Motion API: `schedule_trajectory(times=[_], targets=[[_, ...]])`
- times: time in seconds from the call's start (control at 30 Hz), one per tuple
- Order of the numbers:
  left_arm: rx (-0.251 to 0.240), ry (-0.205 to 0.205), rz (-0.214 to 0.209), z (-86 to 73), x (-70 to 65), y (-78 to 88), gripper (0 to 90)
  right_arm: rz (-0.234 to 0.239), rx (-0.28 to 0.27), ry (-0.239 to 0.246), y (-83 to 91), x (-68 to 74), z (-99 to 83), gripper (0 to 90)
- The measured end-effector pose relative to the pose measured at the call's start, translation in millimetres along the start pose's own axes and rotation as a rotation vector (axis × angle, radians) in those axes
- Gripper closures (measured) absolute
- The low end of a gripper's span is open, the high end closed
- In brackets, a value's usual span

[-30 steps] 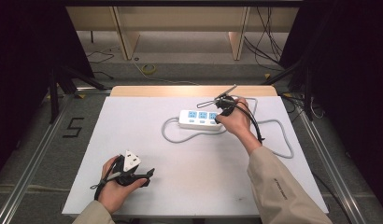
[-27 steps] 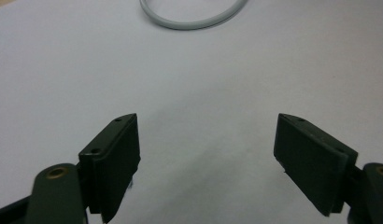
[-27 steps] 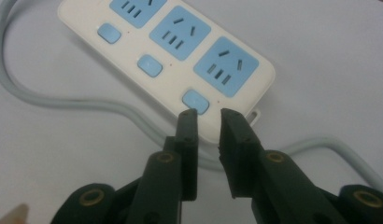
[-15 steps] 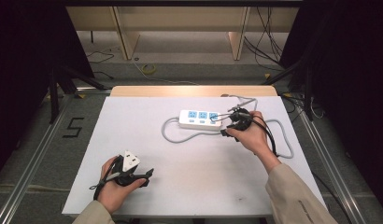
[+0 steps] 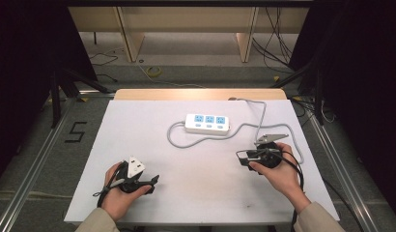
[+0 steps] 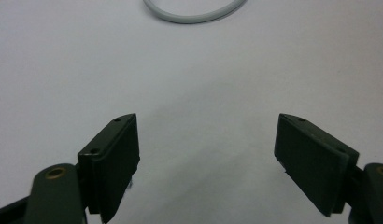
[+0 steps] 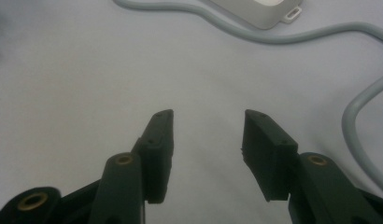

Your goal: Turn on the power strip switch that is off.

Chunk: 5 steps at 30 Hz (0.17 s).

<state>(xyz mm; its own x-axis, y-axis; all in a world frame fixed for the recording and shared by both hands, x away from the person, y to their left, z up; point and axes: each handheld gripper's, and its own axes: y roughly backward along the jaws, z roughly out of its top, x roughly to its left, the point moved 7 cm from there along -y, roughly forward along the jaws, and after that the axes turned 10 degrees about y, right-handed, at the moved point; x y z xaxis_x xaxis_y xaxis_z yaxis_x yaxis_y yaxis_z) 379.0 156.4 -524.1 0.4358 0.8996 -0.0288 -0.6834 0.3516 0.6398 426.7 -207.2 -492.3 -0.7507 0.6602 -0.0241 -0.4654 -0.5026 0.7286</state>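
My right claw sits low over the table, near its right edge and about midway between the front and the back. Its jaws have just been opening and now stand wide, with nothing between them but bare white surface; in the right gripper view the pads are well apart over the table. My right hand wraps the body from behind, and the grey plate on top points toward the back.

The strip lies flat in the back half of the table, a little right of centre, its three blue socket faces up. It is well apart from my right claw, toward the back and left of it. In the right gripper view one corner of it shows at the top edge. Its cord loops out at the left end, runs along the front of the strip, then curves toward the right edge and up to the back edge.

My left claw rests near the front left corner, held in my left hand. Its jaws are wide too and empty, pads far apart over plain table, with a bend of the cord far ahead.
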Motion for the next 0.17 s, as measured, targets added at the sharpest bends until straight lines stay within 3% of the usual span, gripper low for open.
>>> schedule_trajectory(times=[0.1, 0.17], targets=[[0.004, 0.014, -0.018, -0.1, -3.0, -0.4, 22.0, 0.003, -0.019, -0.007, 5.8, 5.3, -9.3, 53.0], [0.003, 0.099, -0.098, 0.6, -12.1, -0.8, 21.6, 0.005, -0.033, -0.019, 10.1, 8.5, -16.1, 52.4]])
